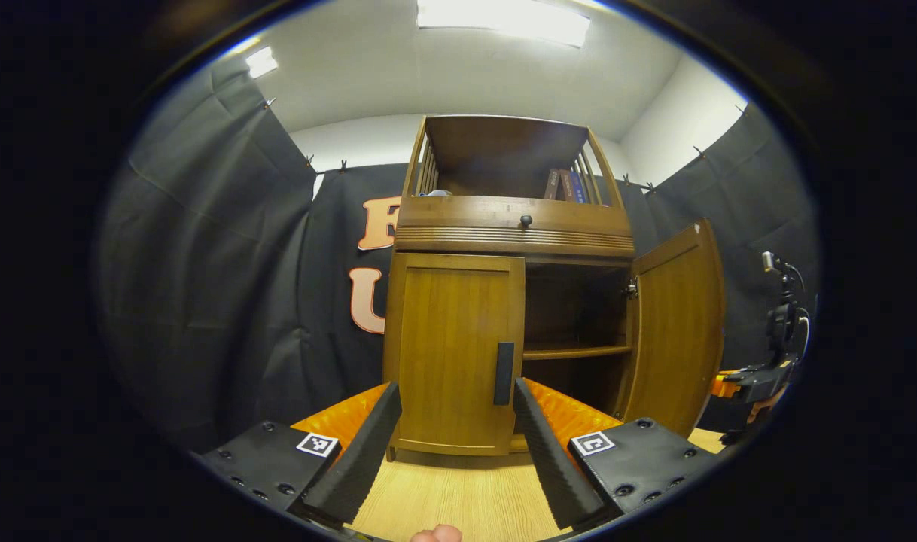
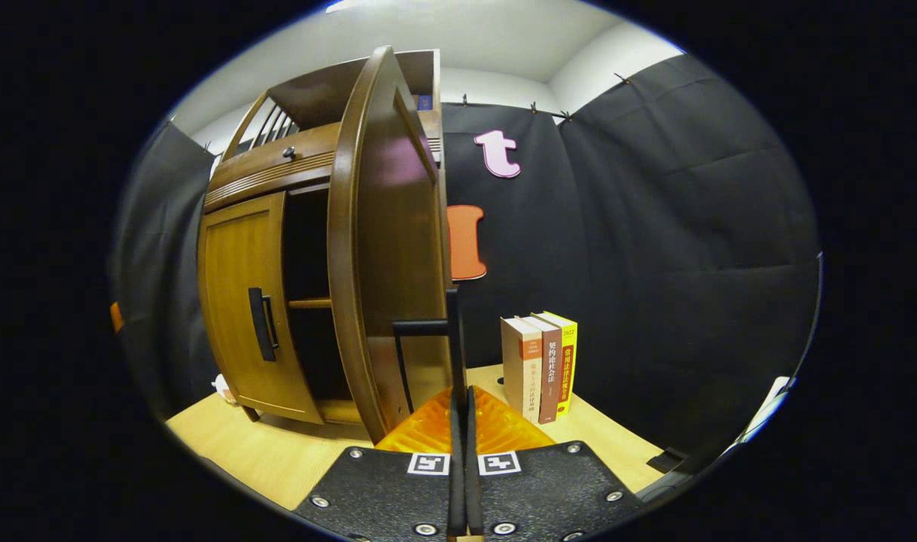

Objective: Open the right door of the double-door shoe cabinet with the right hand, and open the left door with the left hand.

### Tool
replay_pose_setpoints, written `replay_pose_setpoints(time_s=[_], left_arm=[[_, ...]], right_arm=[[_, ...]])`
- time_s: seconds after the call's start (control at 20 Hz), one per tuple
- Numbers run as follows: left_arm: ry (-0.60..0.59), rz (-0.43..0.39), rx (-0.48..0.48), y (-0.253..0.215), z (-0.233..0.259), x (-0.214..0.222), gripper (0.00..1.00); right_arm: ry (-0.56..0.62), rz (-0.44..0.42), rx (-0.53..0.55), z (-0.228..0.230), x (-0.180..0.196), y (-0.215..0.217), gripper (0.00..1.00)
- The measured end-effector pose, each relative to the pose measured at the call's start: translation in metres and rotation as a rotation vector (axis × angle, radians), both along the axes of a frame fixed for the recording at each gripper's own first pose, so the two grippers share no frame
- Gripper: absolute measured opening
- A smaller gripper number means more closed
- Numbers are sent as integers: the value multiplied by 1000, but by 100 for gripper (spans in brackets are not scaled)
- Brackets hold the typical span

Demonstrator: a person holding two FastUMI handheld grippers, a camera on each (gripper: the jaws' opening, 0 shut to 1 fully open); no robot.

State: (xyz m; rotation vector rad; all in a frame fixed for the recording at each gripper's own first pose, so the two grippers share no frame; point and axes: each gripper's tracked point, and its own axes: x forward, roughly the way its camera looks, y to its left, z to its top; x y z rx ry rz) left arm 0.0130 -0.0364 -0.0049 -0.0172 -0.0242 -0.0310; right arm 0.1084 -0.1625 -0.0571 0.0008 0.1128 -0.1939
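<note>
Right door (image 1: pixel 673 324) swung open, right gripper (image 2: pixel 458 376) pinching its handle (image 2: pixel 452 331) with fingers pressed together. Left door (image 1: pixel 455 354) shut, so second half pending. Left gripper (image 1: pixel 455 421) spread wide, lined up short of the left handle (image 1: pixel 504 373) (not yet touching). Next: advance, close on the bar, pull outward. Books (image 2: pixel 540 365) beside the cabinet (image 1: pixel 515 226), clear of either swing.
</note>
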Motion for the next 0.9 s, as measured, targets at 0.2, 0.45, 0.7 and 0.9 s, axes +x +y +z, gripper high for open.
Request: replay_pose_setpoints(time_s=[0.2, 0.45, 0.7, 0.9], left_arm=[[-5, 29, 23, 9, -1, 3, 93], [-15, -3, -27, 8, 3, 5, 93], [-6, -24, -39, 0, 1, 12, 96], [-3, -30, -21, -10, -1, 21, 93]], right_arm=[[-6, 57, -34, -2, -5, -13, 0], [2, 161, -44, -3, -5, -37, 5], [-9, 213, -11, -2, -3, -52, 0], [-10, 221, 11, -1, -4, -52, 7]])
